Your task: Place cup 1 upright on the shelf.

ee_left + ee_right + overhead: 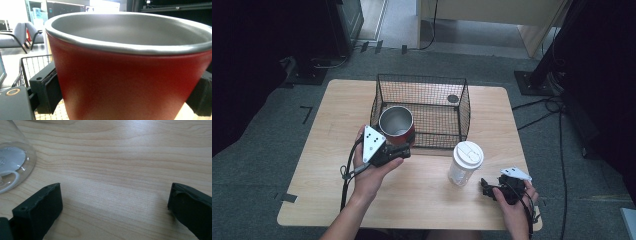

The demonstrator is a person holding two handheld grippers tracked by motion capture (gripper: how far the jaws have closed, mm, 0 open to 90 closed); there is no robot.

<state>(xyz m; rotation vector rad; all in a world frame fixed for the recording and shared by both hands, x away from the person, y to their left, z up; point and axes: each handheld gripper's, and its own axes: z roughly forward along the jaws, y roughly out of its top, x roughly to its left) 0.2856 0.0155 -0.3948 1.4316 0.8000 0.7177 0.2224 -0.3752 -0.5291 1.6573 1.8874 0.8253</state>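
Observation:
A red metal cup (396, 125) with a bare steel inside is held at the front left corner of the black wire basket (422, 78). My left gripper (405, 150) is shut on it. In the left gripper view the red cup (125, 75) sits between both pads of the left gripper (127, 96), with the basket's mesh (27, 65) behind and below it. A clear plastic cup with a white lid (466, 162) stands on the table. My right gripper (486, 186) rests low just to its right, open, and in its own view the right gripper (115, 202) has bare wood between its jaws.
The basket stands at the back middle of the wooden table (337, 115) and holds a small dark round thing (453, 98). The clear cup's base (10, 165) lies close to the right gripper's left jaw. Cables and dark stands (537, 80) lie on the floor around the table.

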